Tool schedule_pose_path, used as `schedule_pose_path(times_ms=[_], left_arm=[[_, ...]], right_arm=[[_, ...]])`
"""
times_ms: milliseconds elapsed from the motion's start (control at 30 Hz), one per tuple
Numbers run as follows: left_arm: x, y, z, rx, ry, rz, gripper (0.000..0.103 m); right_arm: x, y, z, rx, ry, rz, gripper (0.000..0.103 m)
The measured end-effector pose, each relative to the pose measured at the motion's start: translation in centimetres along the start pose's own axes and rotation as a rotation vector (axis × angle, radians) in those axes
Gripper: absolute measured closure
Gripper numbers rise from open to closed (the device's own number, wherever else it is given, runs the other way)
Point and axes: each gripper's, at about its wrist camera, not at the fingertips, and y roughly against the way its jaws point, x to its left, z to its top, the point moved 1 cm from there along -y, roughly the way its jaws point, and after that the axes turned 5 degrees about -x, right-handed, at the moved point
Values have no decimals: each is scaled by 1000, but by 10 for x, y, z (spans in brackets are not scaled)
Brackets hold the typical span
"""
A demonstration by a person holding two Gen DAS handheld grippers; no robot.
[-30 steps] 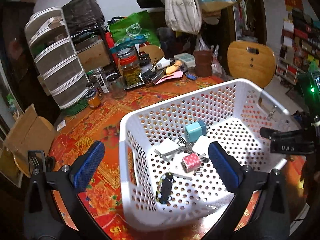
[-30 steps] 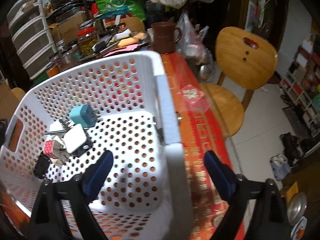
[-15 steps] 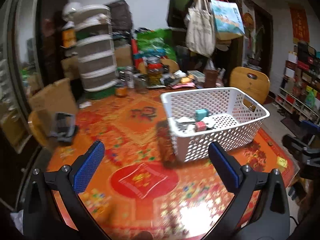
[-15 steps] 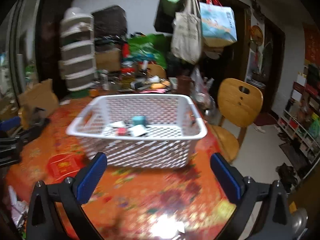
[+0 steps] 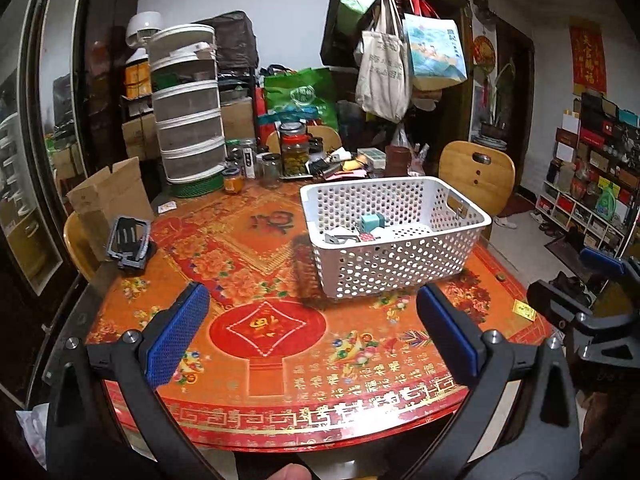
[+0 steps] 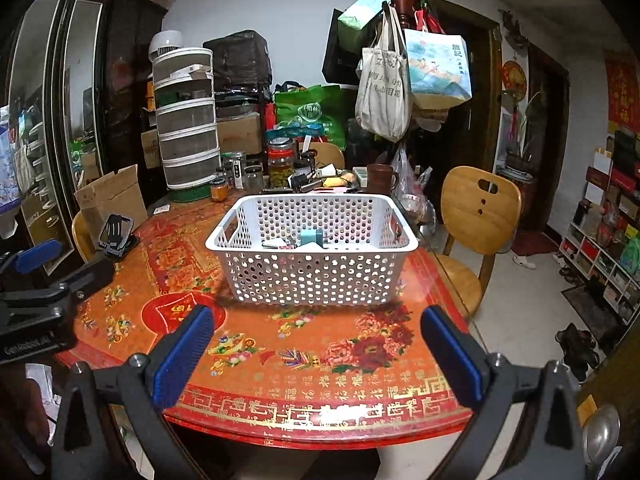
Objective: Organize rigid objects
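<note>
At the left edge of the right wrist view, the left gripper (image 6: 60,268) hangs over the table's (image 6: 320,380) rim, its body lettered in white too blurred to read; in its own view its jaws stand wide apart with nothing between them. A black phone stand (image 5: 128,242) sits at the left of the table, apart from everything else, and may or may not belong to the job. Mid-frame, the white basket (image 5: 400,264) rests on the red cloth, holding a teal charger (image 5: 373,222) and a few small white and red pieces too small to name. No other loose small item shows on the near table, so the sorting looks largely done; the jars (image 5: 294,154) and clutter at the far edge seem outside it. Lower centre of the right wrist view, the right gripper (image 6: 316,356) is likewise spread wide and empty, well short of the basket. Chinese characters run in gold along the cloth's border, repeating 福. At upper right of centre, tote bags (image 6: 384,92) on a coat rack carry Chinese print too small to read with confidence, and a red wall scroll (image 5: 588,56) at the far right ends in 福.
</note>
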Motion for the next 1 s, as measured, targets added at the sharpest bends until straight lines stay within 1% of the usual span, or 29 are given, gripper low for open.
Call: schedule_pose_path(times_ms=[133, 300, 700, 1000], left_arm=[[-3, -11, -2, 26, 7, 2, 1], [0, -21, 4, 32, 13, 11, 1], [5, -21, 4, 36, 33, 7, 1], [3, -22, 2, 39, 27, 9, 1]], right_arm=[[-10, -13, -2, 31, -22, 7, 0], [-10, -16, -3, 34, -17, 8, 0], [-9, -17, -2, 34, -9, 9, 0], [-9, -16, -3, 31, -9, 10, 0]])
